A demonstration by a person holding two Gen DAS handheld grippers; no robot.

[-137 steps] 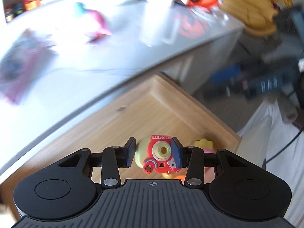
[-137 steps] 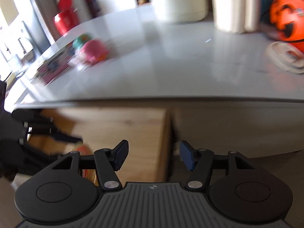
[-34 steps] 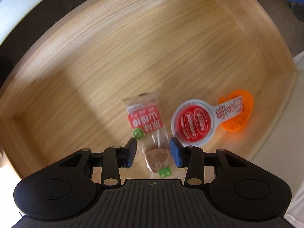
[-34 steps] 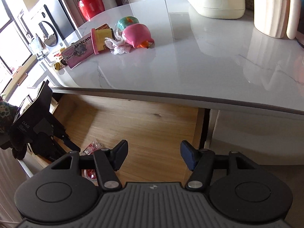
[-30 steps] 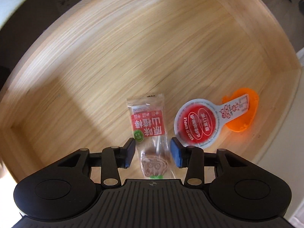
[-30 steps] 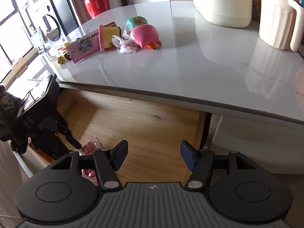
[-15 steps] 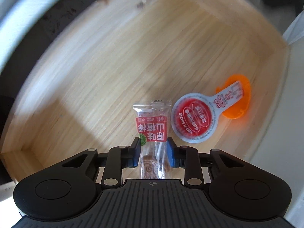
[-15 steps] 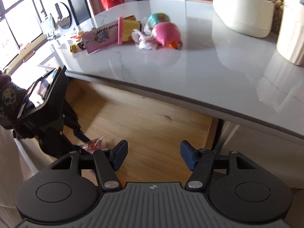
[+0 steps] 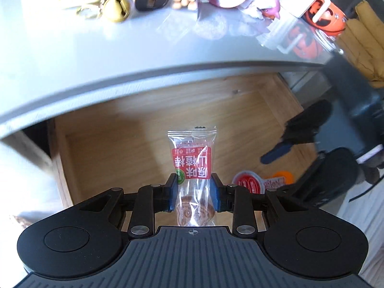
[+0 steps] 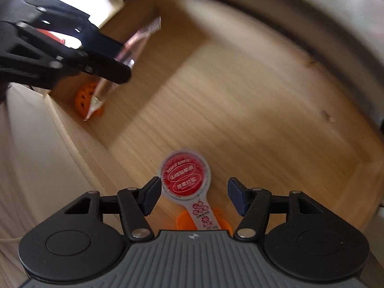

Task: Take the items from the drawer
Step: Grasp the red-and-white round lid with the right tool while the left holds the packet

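Left tool (image 9: 194,193): pressed onto one clear snack packet (image 9: 192,168) with a red label, pinching it at mid-length, both blue pads flat against its sides. Packet upright between the fingers, crimped top end pointing away, a brown round sweet on a stick visible at the near end. Held above the open wooden drawer (image 9: 134,129), clear of its floor, tool aimed toward the table (image 9: 72,48) edge beyond.

Right tool (image 10: 193,193): spread wide, pinching nothing, tilted down into the drawer (image 10: 264,96). Between its two pads, lying flat on the drawer floor, one round red-and-white lidded cup (image 10: 186,176) with a long white tab running back toward the tool body; orange rim of that cup showing beneath the tab. Left pad just beside the lid's edge, right pad well apart from it.

Farther left in the right wrist view, one orange perforated ball (image 10: 84,98) in the drawer's corner, partly behind the lifted packet (image 10: 124,55) and the black left tool (image 10: 108,69).

Still in the drawer, then: two things, the cup and the ball. Lifted out: one packet.

On the table, far side: one brass bell (image 9: 117,9), one white mug (image 9: 300,0), one orange pumpkin pail (image 9: 328,16), plus several blurred toys and packets, too washed out to count.
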